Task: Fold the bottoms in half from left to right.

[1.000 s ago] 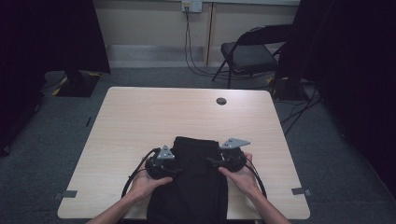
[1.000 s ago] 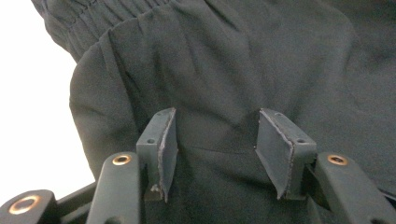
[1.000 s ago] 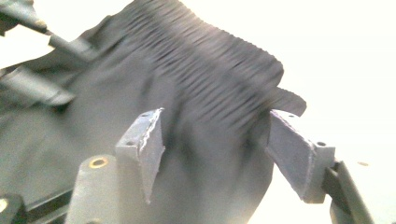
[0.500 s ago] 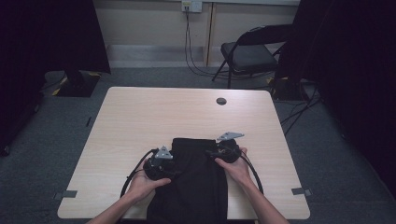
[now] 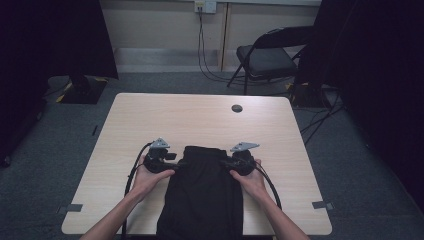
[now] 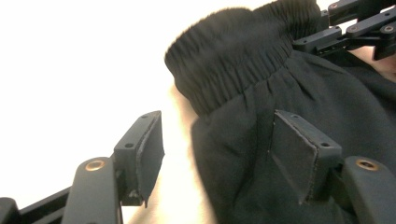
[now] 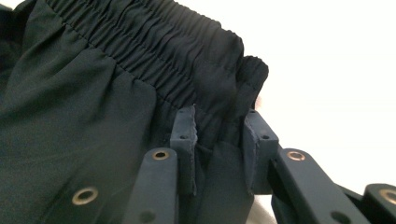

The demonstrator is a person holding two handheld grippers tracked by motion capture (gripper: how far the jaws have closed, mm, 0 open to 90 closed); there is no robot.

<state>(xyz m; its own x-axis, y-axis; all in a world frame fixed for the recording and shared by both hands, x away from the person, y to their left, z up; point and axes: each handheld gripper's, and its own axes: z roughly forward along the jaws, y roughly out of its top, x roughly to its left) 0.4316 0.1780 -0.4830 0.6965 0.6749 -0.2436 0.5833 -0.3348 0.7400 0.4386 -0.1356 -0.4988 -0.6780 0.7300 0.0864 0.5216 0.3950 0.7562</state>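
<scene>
A pair of black pants (image 5: 202, 195) lies flat on the light wooden table (image 5: 200, 120), with the stretchy waistband (image 5: 204, 151) at the far end and the legs running back toward the person. The left gripper (image 5: 176, 163) sits at the left corner of the waistband, held in the left hand (image 5: 150, 175). Its jaws have just been opening, and in the left gripper view they stand wide apart (image 6: 215, 163): one pad is over the bare table and the other rests against the cloth, with the pants' edge between them, not pinched. The right gripper (image 5: 226, 162) sits at the right corner of the waistband, held in the right hand (image 5: 252, 182). Its jaws have just been closing, and in the right gripper view they are narrow (image 7: 219, 149), with a fold of black cloth just under the waistband caught between the two pads. The pants lie between the two grippers, so each gripper has the cloth right at its tips. A small dark round hole (image 5: 237, 108) sits in the table well beyond the grippers. A black folding chair (image 5: 267, 55) stands on the floor far behind the table.
</scene>
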